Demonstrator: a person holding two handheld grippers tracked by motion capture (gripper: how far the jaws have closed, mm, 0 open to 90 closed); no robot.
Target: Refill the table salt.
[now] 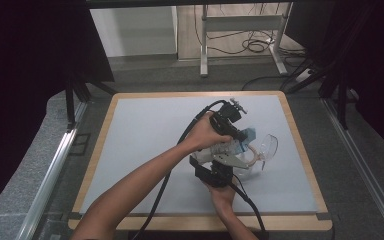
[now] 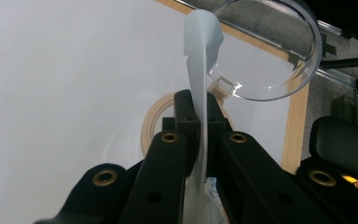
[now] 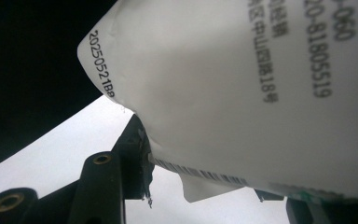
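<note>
Over the right half of the counter point(image 1: 145, 130), both grippers grip 1 white printed packet point(image 3: 242, 93). The left gripper point(image 2: 199, 123) has its jaws pinched tight on the packet's thin edge; the right gripper point(image 3: 200, 186) clamps its bottom corner. A clear plastic lid point(image 2: 279, 51) lies just beyond.

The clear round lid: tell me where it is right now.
In the high view the clear round lid lies on the table, right of centre, just right of the white packet that both hand-held grippers pinch.
</note>
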